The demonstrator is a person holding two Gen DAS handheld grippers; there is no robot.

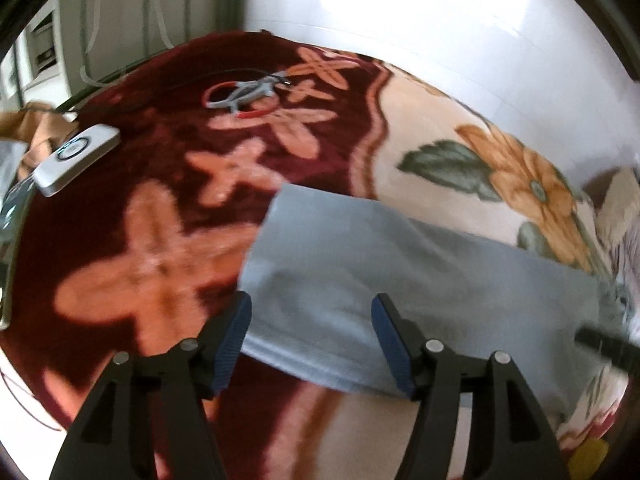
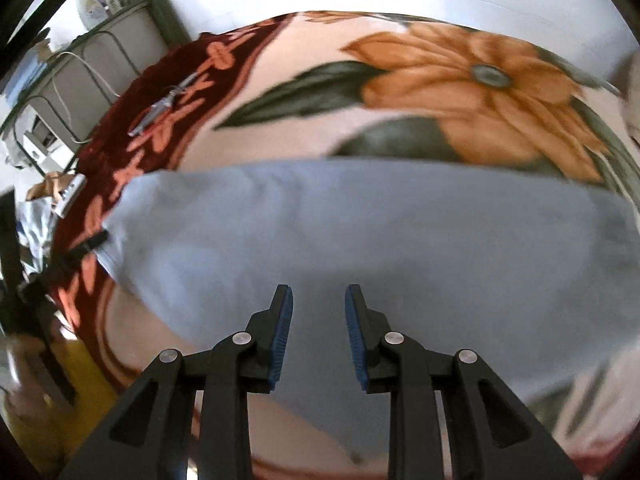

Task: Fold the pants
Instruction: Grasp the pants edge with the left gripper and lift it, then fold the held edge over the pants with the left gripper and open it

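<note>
Pants [image 1: 420, 276] flat on floral blanket [image 1: 160, 240], folded into a band. Left gripper [image 1: 312, 340] jaws apart above near edge, unclamped. Right gripper [image 2: 319, 336] jaws narrowly apart, nothing between.

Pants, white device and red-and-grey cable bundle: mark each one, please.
pants [image 1: 420, 280], left wrist view, middle of the folded blue cloth
white device [image 1: 76, 158], left wrist view, its flat top face
red-and-grey cable bundle [image 1: 244, 98], left wrist view, centre of the coil
</note>
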